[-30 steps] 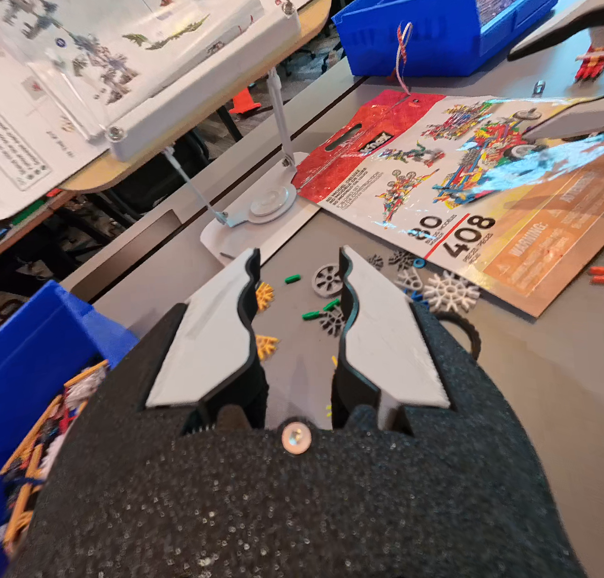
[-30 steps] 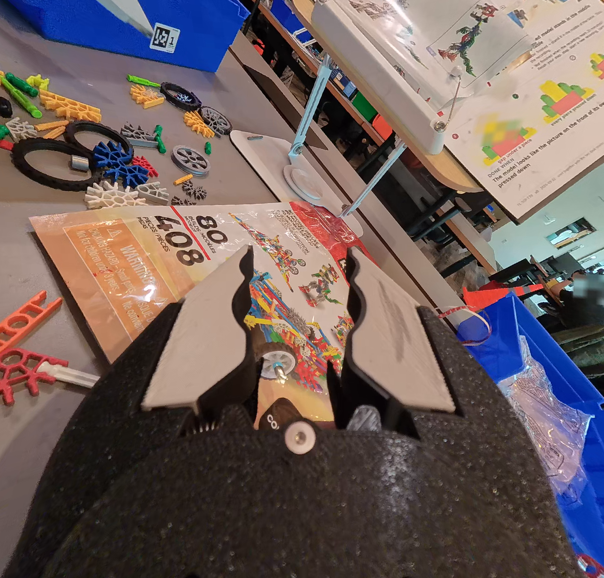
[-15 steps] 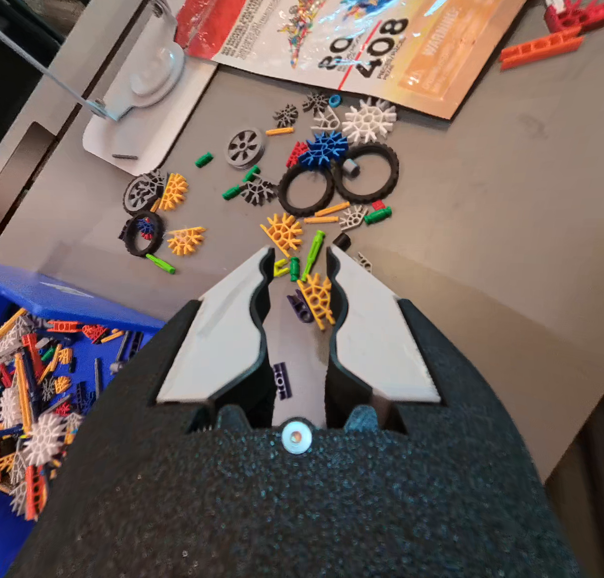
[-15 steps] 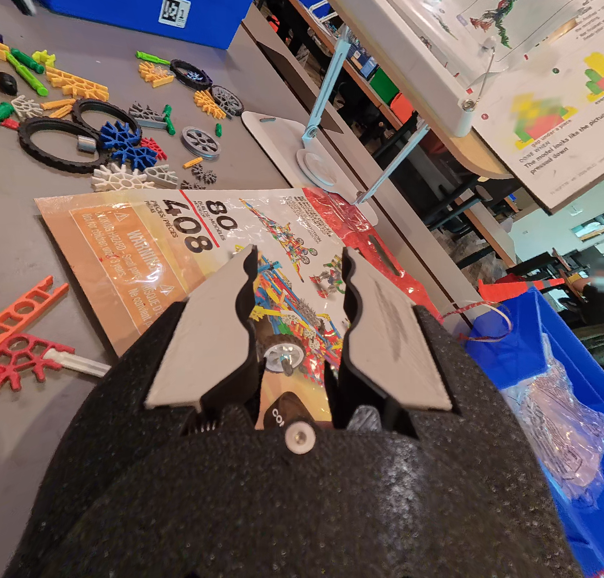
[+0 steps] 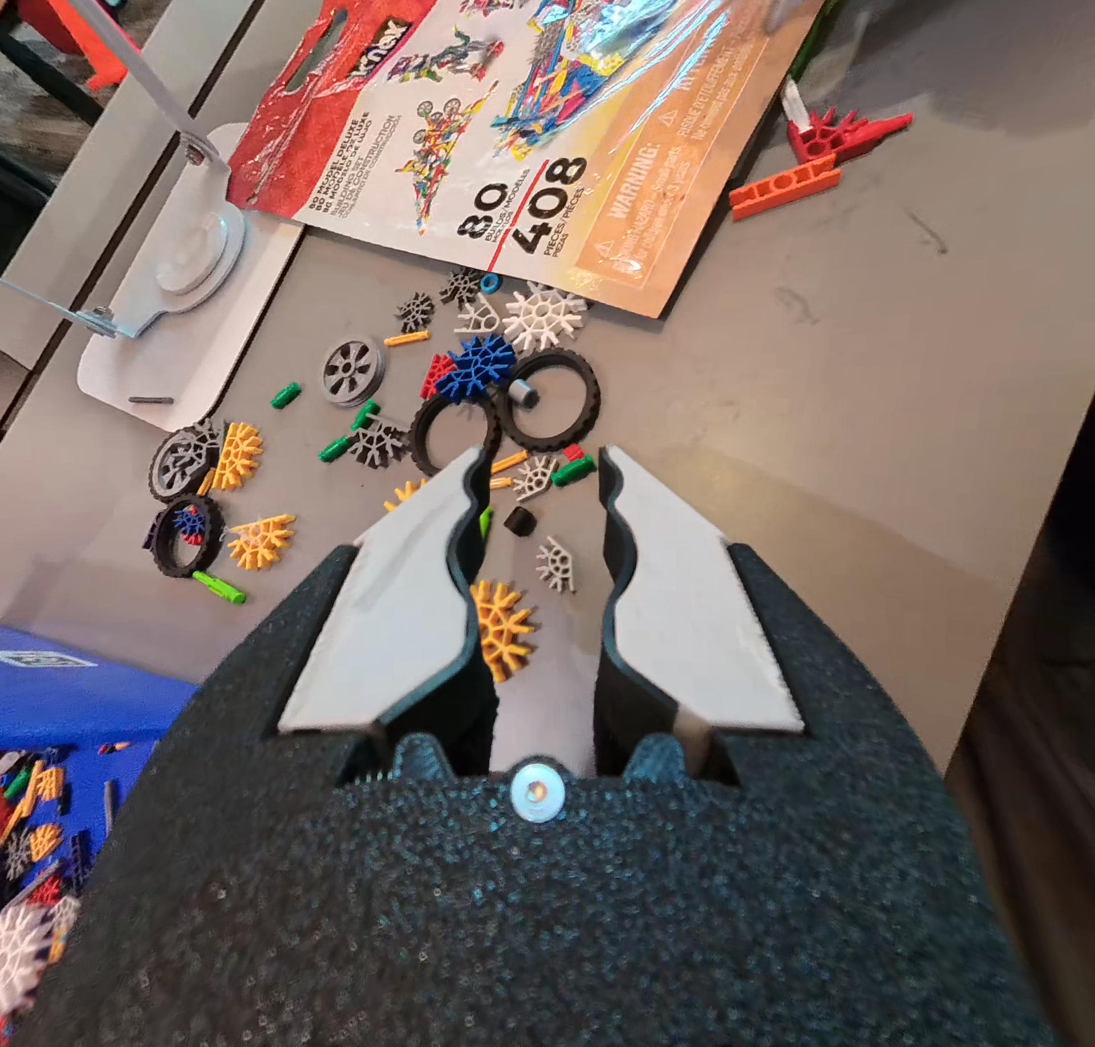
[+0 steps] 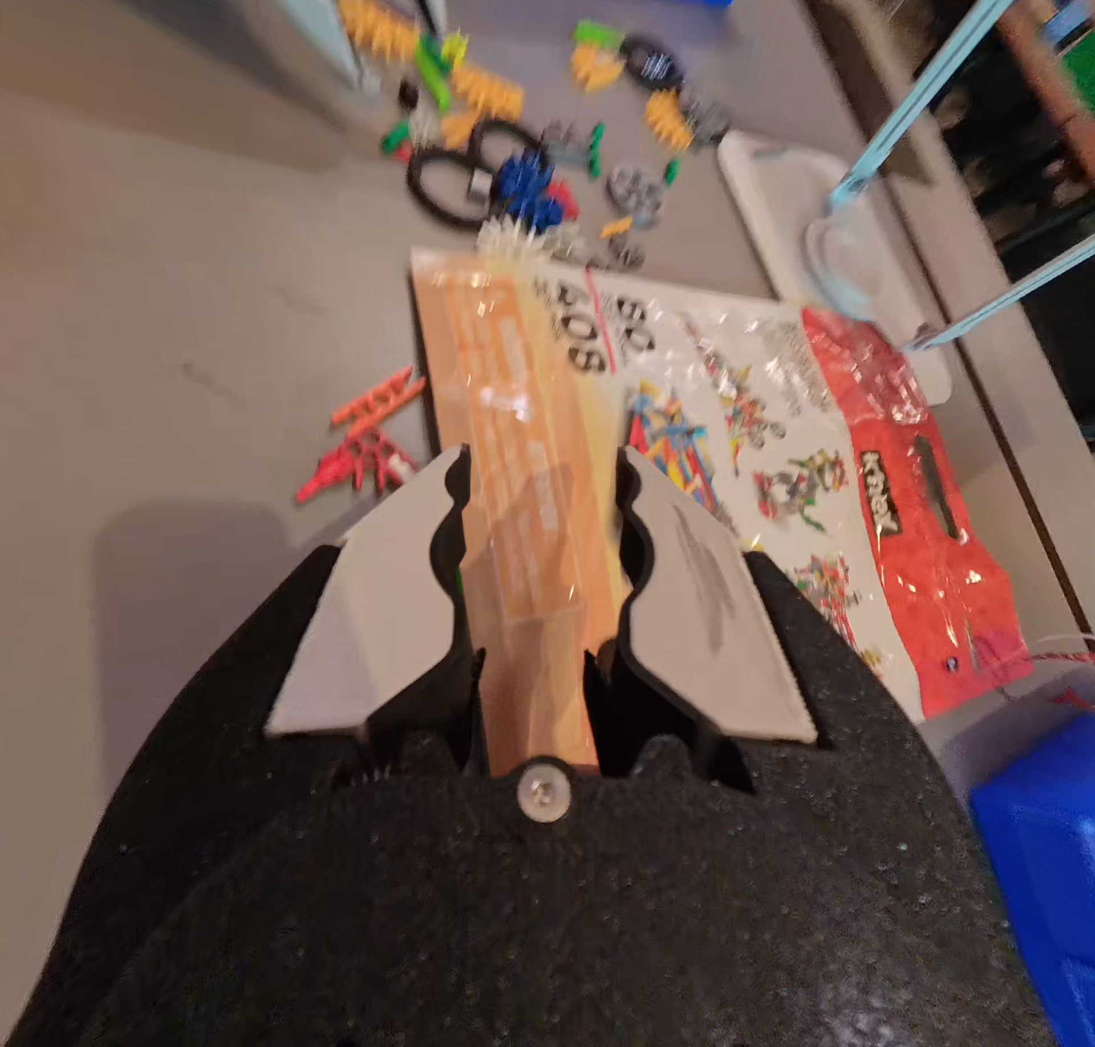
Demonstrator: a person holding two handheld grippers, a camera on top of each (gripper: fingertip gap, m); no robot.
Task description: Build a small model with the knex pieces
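The left gripper (image 5: 542, 473) is hanging over a crowded scatter of small construction-toy pieces on the grey desk (image 5: 829, 426), and the crowding is the likeliest source of trouble. A yellow fan connector (image 5: 503, 627), a small grey connector (image 5: 556, 565) and a short black cylinder (image 5: 520, 522) are all lying in the gap between its jaws. If the jaws were closing here, they could be catching two pieces at once or flicking one aside. The desk edge is running close on the right of these pieces, so a nudged piece could be rolling off it.

Its jaws are standing moderately apart and are gripping nothing. Whether either tip is touching the desk is hard to judge from this angle. Two black tyres (image 5: 551, 390) are lying just beyond the tips, with a blue snowflake connector (image 5: 477, 364) overlapping them.

The right gripper (image 6: 540, 470) is hovering over the printed plastic bag (image 6: 770, 426), its view smeared by blur. Its jaws are also standing open and empty. The glossy film could be slipping or crumpling if pinched. A red connector (image 6: 361, 461) and an orange piece (image 6: 379, 396) are lying beside the bag's left edge, and a blue bin (image 6: 1043, 829) is sitting at lower right.
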